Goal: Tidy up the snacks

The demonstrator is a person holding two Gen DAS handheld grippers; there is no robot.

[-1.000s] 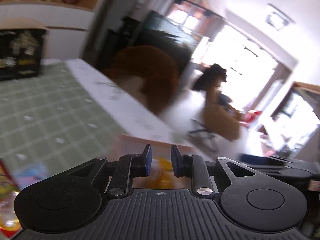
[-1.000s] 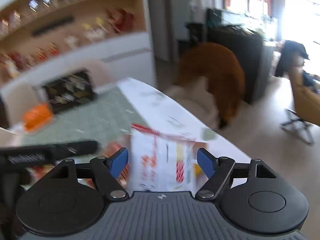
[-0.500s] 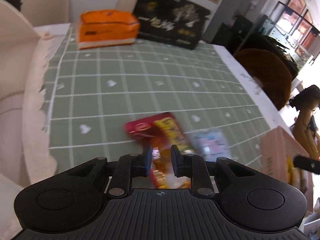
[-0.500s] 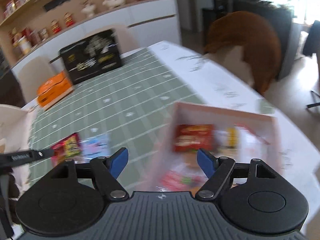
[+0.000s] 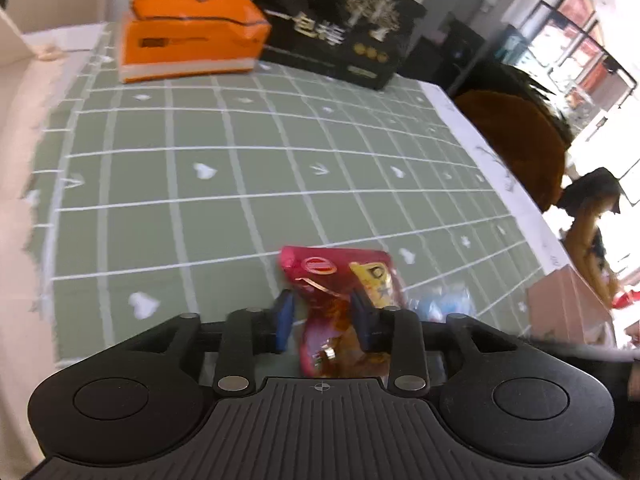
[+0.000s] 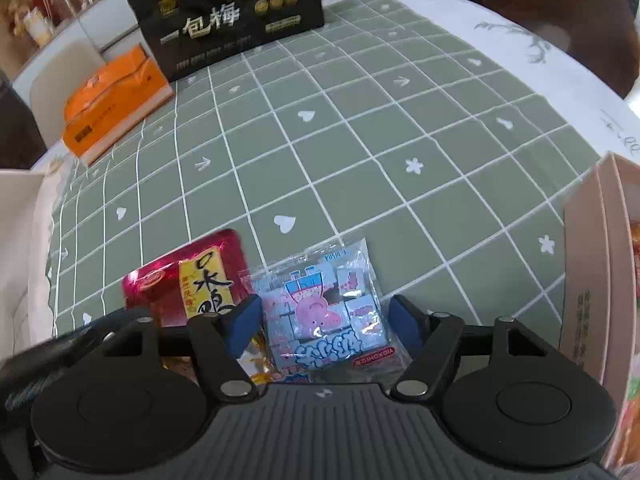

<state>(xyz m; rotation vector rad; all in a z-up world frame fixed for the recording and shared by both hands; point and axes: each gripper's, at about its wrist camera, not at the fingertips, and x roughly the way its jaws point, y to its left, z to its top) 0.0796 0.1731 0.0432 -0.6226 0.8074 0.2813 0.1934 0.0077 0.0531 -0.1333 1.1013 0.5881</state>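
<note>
A red snack packet [image 5: 332,280] with a yellow label lies on the green checked tablecloth [image 5: 200,200]. My left gripper [image 5: 323,316] hangs over it with its jaws opening, the packet below and between the blue pads, which do not press it. Beside it lies a clear blue packet with a pink pig [image 6: 324,308]. My right gripper [image 6: 325,320] straddles that one, jaws closing, with the pads still apart from it. The red packet [image 6: 188,276] also shows in the right wrist view, to the left. A pink open box [image 6: 588,280] holding snacks stands at the right.
An orange tissue pack [image 5: 188,36] and a black gift box [image 5: 340,28] stand at the table's far end. A brown chair [image 5: 516,140] and a person [image 5: 592,220] are beyond the right edge. A cream chair [image 6: 16,220] is at the left.
Both grippers swung from the box side down over the two packets on the cloth. The left jaws, nearly shut before, have parted; the right jaws have narrowed a little.
</note>
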